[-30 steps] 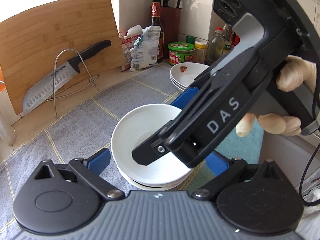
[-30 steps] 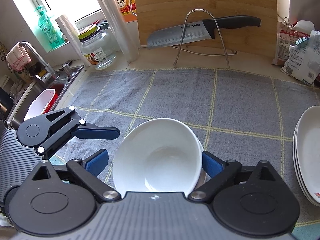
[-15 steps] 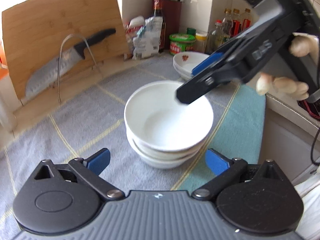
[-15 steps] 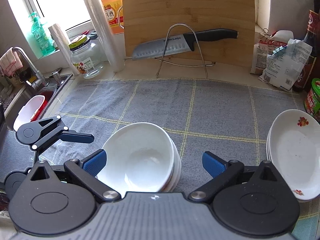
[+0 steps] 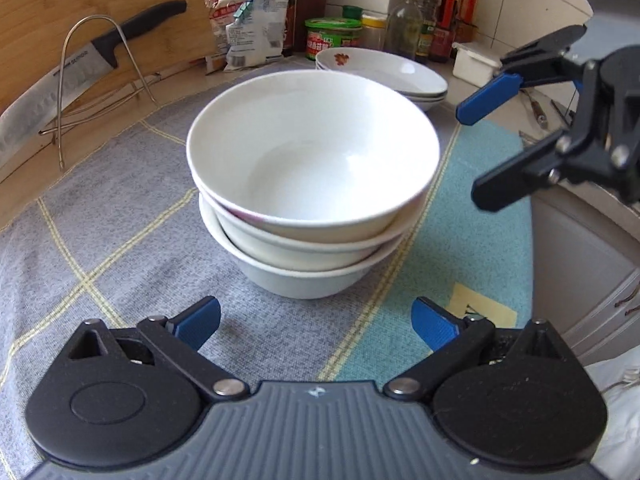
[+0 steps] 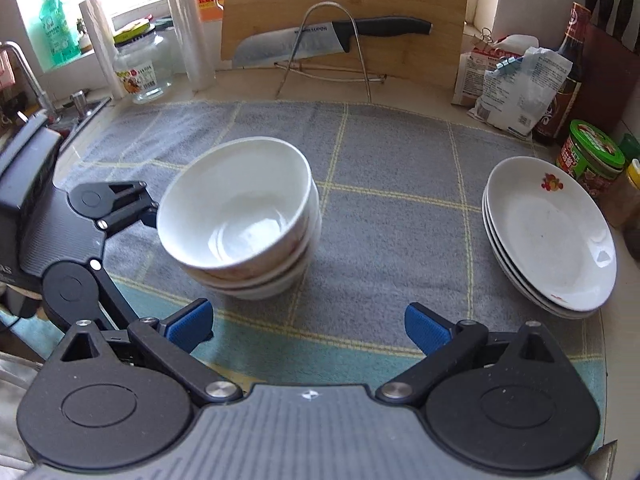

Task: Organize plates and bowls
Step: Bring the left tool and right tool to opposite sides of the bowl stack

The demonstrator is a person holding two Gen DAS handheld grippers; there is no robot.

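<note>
A stack of three white bowls point(image 5: 312, 184) stands on the grey checked cloth point(image 5: 100, 248); it also shows in the right wrist view point(image 6: 240, 220). A stack of three white plates with a red flower mark point(image 6: 552, 236) sits to the right, and behind the bowls in the left wrist view point(image 5: 384, 72). My left gripper point(image 5: 316, 324) is open and empty, just short of the bowls. My right gripper point(image 6: 308, 328) is open and empty, drawn back from the bowls; it shows at the right of the left wrist view point(image 5: 484, 152).
A bamboo cutting board point(image 6: 344, 12) and a knife on a wire stand point(image 6: 332, 40) are at the back. Bags, sauce bottles and a green-lidded jar point(image 6: 592, 156) crowd the back right. A glass jar point(image 6: 140, 68) and the sink are at the left.
My right gripper has let go of the top bowl and pulled back and away from the stack. My left gripper has drawn back and lower, so the bowls look nearer.
</note>
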